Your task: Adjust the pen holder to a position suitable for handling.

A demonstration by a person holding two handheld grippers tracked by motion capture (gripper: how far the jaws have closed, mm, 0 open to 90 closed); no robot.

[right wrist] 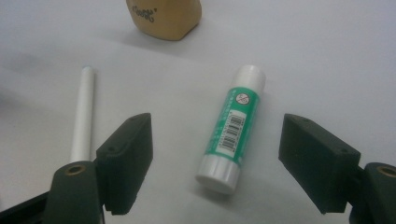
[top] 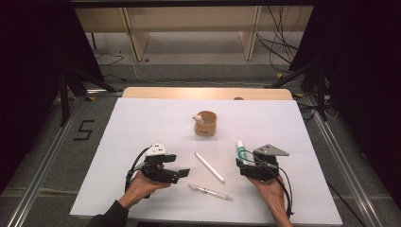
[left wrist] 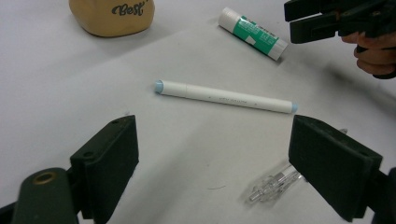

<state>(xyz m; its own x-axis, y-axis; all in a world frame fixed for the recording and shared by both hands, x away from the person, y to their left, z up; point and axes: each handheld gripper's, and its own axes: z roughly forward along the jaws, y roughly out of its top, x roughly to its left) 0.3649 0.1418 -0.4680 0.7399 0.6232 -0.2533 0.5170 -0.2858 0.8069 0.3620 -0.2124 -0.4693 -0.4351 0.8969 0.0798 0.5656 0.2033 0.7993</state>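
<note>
Right gripper view, glue stick [right wrist: 231, 126] between spread right tool [right wrist: 217, 163] jaws

Black grippers [top: 182, 174] w/ grey plates, cables; dark sleeve [top: 109, 216].

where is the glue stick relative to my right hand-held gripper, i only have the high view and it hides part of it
Observer: In the right gripper view the glue stick lies flat on the table between the open jaws of the right hand-held gripper, touching neither.
Operator: which end faces me
Observer: A wide white end is nearest the camera; the other white end points away, toward the tan cup.
Operator: anything printed on that cup
Observer: Yes, the left gripper view shows dark lettering reading "Best" on the tan cup.
</note>
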